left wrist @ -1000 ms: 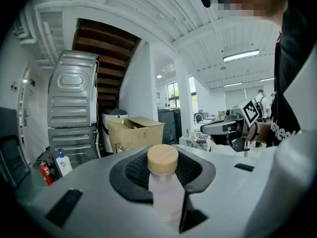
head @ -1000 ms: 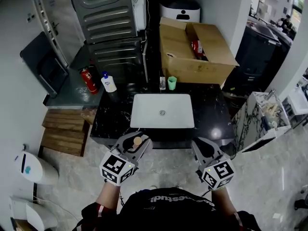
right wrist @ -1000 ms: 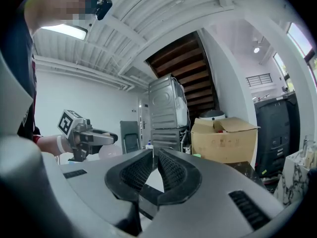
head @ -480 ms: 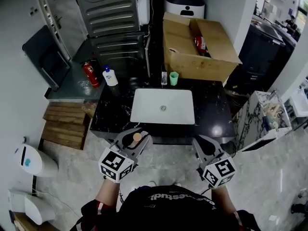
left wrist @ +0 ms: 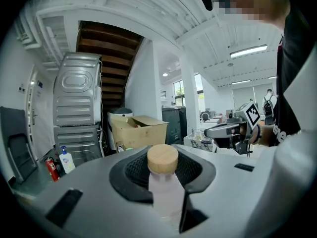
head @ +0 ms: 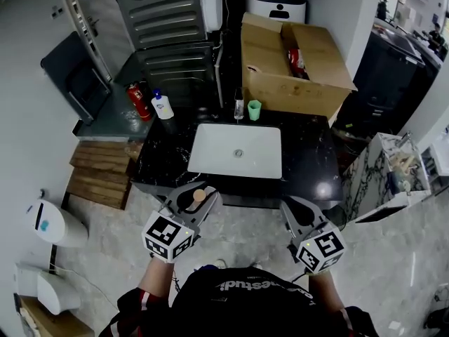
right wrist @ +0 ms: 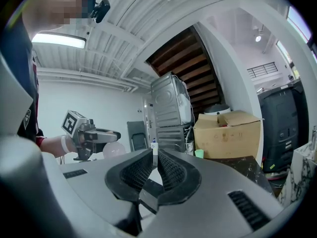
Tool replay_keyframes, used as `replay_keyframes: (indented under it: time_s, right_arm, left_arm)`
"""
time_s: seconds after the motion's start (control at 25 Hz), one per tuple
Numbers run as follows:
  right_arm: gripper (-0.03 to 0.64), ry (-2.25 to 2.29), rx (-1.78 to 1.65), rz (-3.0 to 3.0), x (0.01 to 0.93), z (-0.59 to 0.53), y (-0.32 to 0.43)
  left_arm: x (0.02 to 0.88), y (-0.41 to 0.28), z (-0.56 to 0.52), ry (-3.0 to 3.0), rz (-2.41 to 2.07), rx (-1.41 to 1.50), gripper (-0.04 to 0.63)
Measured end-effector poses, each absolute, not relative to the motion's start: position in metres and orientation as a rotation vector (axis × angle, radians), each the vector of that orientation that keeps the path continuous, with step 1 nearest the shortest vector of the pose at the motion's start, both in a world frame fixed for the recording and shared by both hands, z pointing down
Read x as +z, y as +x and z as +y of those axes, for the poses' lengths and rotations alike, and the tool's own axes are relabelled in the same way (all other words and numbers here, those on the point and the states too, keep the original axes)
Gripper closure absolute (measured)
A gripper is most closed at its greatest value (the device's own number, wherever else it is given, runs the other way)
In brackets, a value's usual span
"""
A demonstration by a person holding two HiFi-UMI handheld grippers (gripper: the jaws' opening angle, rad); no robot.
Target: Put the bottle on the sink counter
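My left gripper [head: 194, 197] is shut on a pale pink bottle [left wrist: 165, 192] with a round wooden cap [left wrist: 162, 158]; the cap [head: 199, 196] shows between the jaws in the head view. The bottle hangs in front of the near edge of the black sink counter [head: 312, 163], over the floor. A white basin [head: 236, 151] is set in the counter's middle. My right gripper [head: 292, 213] hovers level with the left one, its jaws shut with nothing between them [right wrist: 154, 157].
A green cup [head: 254, 109] and a small clear bottle [head: 238, 108] stand at the counter's back edge. An open cardboard box [head: 295, 62] lies behind them. A soap dispenser [head: 162, 106] and a red fire extinguisher [head: 137, 100] are at the back left, by stacked machines [head: 168, 20].
The counter and basin have slid a little upward in the head view. Both grippers hold the same pose, and the bottle stays in the left jaws.
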State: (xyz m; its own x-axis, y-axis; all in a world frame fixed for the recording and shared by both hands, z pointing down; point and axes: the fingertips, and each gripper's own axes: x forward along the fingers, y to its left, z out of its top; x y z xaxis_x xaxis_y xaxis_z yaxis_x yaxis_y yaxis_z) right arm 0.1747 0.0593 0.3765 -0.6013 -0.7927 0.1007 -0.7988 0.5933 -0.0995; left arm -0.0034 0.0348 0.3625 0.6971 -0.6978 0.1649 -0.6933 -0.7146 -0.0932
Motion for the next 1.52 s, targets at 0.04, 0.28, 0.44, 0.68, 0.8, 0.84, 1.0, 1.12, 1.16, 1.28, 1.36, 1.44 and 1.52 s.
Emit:
replay_keyframes:
  time_s: [0.04,0.28,0.44,0.68,0.8,0.84,1.0,1.12,1.16,1.28,1.36,1.44,1.52]
  right_arm:
    - [0.558,1.369,0.206,-2.772,0.376,0.06,0.178]
    - [0.558,1.327,0.239,-2.787,0.385,0.057,0.193]
    - [0.557,1.304,0.261,-2.786,0.394,0.042,0.19]
    - [0.558,1.275,0.221,-2.759,0.4,0.0,0.168]
    - [0.558,1.296,0.206,-2.745,0.399,-0.034,0.155]
    - [0.558,1.302,0.204,-2.742,0.399,-0.047,0.149]
    - [0.558,1.312,0.181,-2.744,0.394,-0.101,0.12]
    - [0.558,1.31,0.16,-2.748,0.389,-0.14,0.092]
    - [0.558,1.311,0.151,-2.748,0.387,-0.151,0.082]
    - [0.558,1.321,0.132,-2.741,0.384,-0.179,0.058]
    - [0.557,1.326,0.122,-2.739,0.382,-0.195,0.045]
    - [0.557,1.327,0.11,-2.733,0.381,-0.209,0.035]
    - [0.558,1.319,0.103,-2.721,0.382,-0.222,0.029]
  left_arm:
    - [0.362,0.0,0.035,-2.866,1.185,-0.295,0.477]
    - [0.363,0.009,0.029,-2.847,1.242,-0.314,0.477]
    - [0.367,0.004,0.013,-2.837,1.268,-0.329,0.477]
    - [0.379,-0.014,-0.036,-2.845,1.279,-0.315,0.477]
    - [0.382,-0.029,-0.069,-2.853,1.265,-0.298,0.477]
    - [0.382,-0.035,-0.082,-2.856,1.261,-0.295,0.477]
    - [0.381,-0.064,-0.135,-2.849,1.256,-0.284,0.477]
    - [0.378,-0.088,-0.173,-2.838,1.245,-0.281,0.477]
    - [0.377,-0.095,-0.185,-2.835,1.239,-0.281,0.477]
    - [0.375,-0.114,-0.215,-2.841,1.221,-0.272,0.477]
    - [0.376,-0.125,-0.232,-2.839,1.209,-0.274,0.477]
    - [0.377,-0.133,-0.25,-2.83,1.205,-0.282,0.477]
    - [0.379,-0.138,-0.266,-2.83,1.206,-0.283,0.477]
